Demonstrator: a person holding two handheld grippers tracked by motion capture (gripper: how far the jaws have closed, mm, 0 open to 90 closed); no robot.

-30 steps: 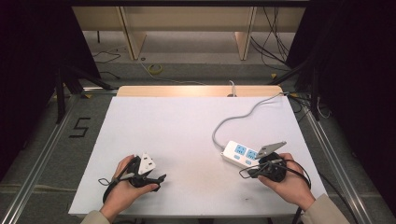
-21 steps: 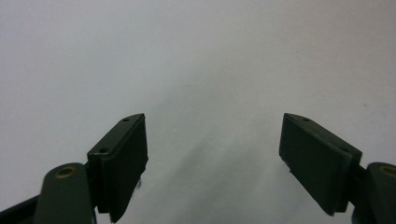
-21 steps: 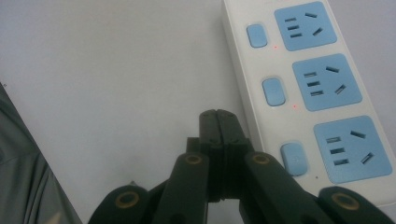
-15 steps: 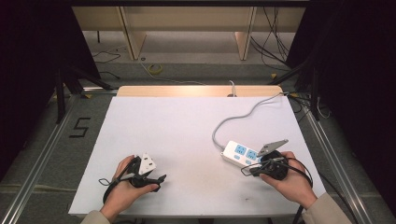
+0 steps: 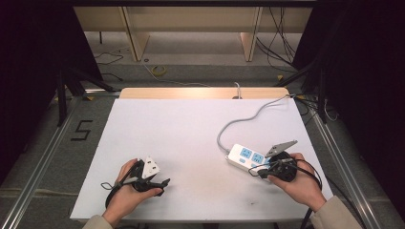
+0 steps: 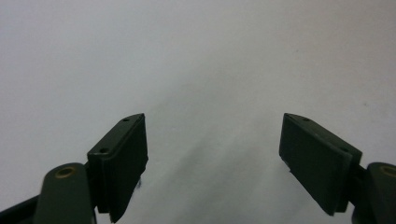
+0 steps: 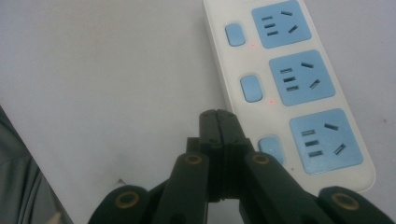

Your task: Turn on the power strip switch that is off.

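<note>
A white power strip (image 5: 246,156) with blue sockets lies at the right of the white table (image 5: 191,129); its grey cable (image 5: 239,121) runs to the far edge. In the right gripper view the power strip (image 7: 299,84) shows three sockets and three blue switches, with small red lights beside two of them. My right gripper (image 7: 217,116) is shut with nothing in it, its tips at the strip's edge beside the nearest switch (image 7: 272,148). In the high view the right gripper (image 5: 255,172) sits at the strip's near end. My left gripper (image 5: 160,183) rests at the front left. Its jaws stand open over bare table in the left gripper view (image 6: 212,140).
A wooden strip (image 5: 200,92) borders the table's far edge. Metal rails (image 5: 47,148) run along both sides. A "5" mark (image 5: 81,130) is on the floor at left, and loose cables (image 5: 282,38) lie on the floor behind.
</note>
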